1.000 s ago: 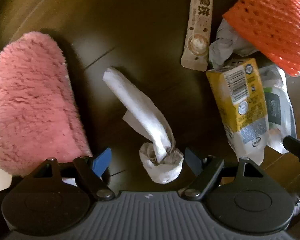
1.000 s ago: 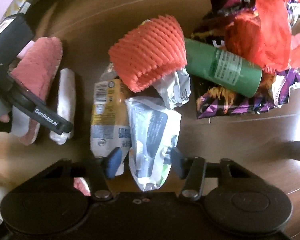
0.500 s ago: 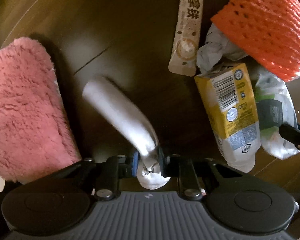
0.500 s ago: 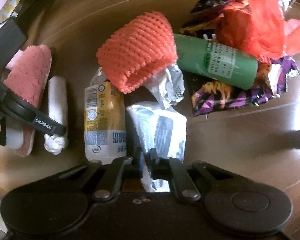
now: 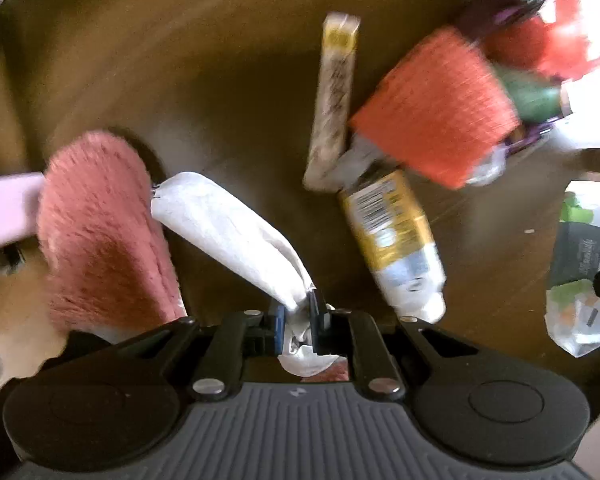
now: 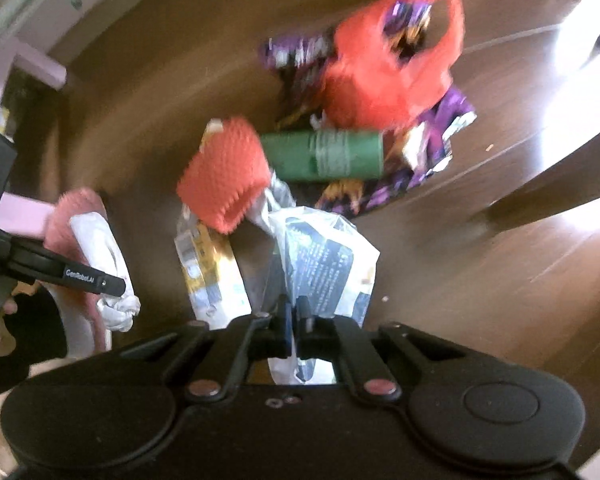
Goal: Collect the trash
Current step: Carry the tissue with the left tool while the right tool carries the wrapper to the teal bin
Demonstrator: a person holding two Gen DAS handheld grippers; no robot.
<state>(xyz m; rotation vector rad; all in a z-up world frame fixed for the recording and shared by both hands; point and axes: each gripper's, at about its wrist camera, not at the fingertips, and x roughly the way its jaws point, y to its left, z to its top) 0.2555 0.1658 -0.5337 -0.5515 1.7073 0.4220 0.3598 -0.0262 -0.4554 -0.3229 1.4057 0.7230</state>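
My left gripper (image 5: 296,318) is shut on a twisted white paper tissue (image 5: 236,236) and holds it lifted off the dark wood floor; it also shows in the right wrist view (image 6: 100,248). My right gripper (image 6: 294,316) is shut on a clear plastic wrapper with a dark label (image 6: 324,260), raised above the floor; the wrapper also shows in the left wrist view (image 5: 580,264). A yellow drink carton (image 5: 392,236), an orange foam net (image 5: 432,108), a long beige sachet (image 5: 336,96) and a green can (image 6: 324,154) lie on the floor.
A pink fluffy slipper (image 5: 96,228) lies left of the tissue. A red plastic bag (image 6: 384,68) and purple snack wrappers (image 6: 420,152) lie behind the can. A crumpled grey wrapper (image 6: 272,200) sits under the foam net. A table leg shadow (image 6: 548,188) lies at right.
Both grippers shut, the left on the tissue and the right on the plastic wrapper, and both have since lifted their pieces up and back from the floor.
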